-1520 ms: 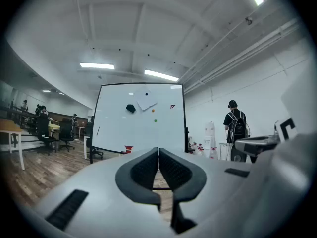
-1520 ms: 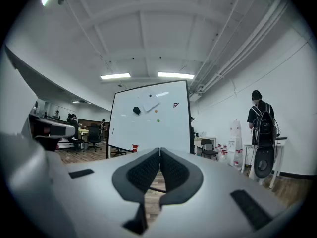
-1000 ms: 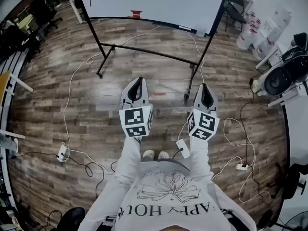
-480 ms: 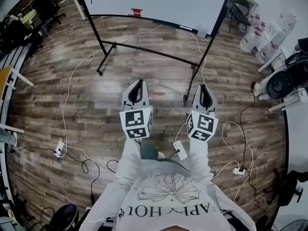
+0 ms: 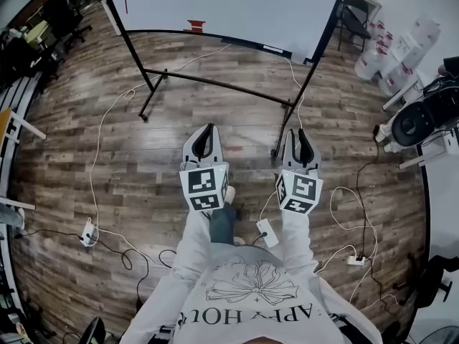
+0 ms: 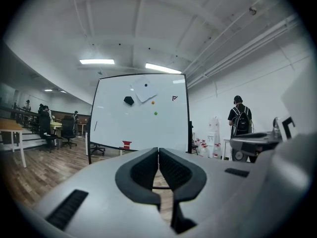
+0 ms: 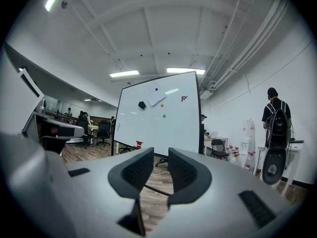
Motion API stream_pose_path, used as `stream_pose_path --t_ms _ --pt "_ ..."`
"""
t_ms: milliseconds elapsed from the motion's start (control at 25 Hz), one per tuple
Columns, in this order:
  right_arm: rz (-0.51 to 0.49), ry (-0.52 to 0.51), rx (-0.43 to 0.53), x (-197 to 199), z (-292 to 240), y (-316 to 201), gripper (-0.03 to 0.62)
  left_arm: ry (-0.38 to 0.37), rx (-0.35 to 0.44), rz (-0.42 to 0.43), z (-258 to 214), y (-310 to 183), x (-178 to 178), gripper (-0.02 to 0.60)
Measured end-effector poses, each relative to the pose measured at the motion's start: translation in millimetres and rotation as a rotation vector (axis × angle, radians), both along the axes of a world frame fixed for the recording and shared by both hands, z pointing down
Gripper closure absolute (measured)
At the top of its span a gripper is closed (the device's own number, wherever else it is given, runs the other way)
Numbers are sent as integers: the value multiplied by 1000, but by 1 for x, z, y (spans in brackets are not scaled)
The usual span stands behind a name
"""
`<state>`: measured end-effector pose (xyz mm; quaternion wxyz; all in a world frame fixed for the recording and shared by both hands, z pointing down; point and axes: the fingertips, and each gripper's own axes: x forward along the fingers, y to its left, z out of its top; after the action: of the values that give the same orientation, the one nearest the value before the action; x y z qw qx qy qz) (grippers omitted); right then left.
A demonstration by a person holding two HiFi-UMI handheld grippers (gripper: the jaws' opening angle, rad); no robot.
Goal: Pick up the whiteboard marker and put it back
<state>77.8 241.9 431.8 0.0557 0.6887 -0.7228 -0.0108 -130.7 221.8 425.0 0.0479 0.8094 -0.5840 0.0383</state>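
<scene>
Two empty grippers, approach step — left gripper [image 5: 206,131] pressed together, right gripper [image 5: 300,135] opening. Whiteboard marker [image 5: 126,6] probably the thin red stick at left edge of whiteboard [image 5: 229,2], well ahead — next, close in, line up.

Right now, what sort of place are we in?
Probably an open office or lab: a whiteboard on a stand, office chairs off to the left, and cables across the wood floor.
</scene>
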Motion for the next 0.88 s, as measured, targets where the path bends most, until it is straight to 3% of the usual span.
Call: stream_pose_path --t_ms 600,880 --pt "60 58 12 -10 -20 -204 494 -14 40 95 -23 -215 -8 574" --pt "74 81 -27 -18 -10 -273 485 -18 13 138 -13 -286 -7 574"
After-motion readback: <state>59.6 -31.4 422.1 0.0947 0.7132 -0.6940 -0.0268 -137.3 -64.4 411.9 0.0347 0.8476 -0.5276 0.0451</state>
